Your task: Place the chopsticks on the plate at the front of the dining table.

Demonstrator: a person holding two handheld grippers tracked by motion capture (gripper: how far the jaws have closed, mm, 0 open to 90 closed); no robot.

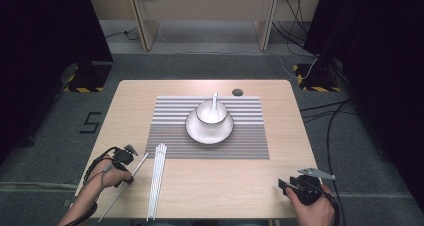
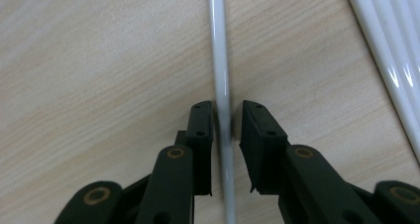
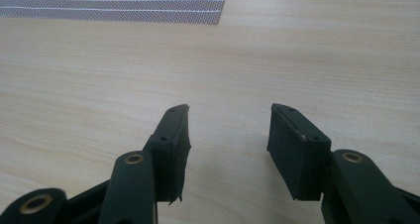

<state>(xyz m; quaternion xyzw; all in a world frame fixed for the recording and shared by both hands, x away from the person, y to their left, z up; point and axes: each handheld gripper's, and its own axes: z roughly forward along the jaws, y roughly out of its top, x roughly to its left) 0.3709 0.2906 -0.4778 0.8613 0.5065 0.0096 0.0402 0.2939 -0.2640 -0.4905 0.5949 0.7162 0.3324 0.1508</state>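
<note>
At the worktop's (image 1: 200, 176) near left corner, the left gripper's (image 2: 227, 116) fingers sit narrowly apart around a lone white rod (image 2: 220, 75) beside the rod bundle (image 1: 157, 178), while the right gripper's (image 3: 229, 130) fingers gape wide over bare wood.

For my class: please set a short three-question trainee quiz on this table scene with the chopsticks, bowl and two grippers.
1. True or false: the right gripper holds a chopstick.
2. What lies between the jaws of the left gripper? A) spoon B) single chopstick C) placemat
3. What does the bowl stand on?

Key
1. False: its jaws stand open over the bare table.
2. B; whether the jaws have closed on it is unclear.
3. A plate on the striped placemat; a spoon sits in the bowl.
</note>
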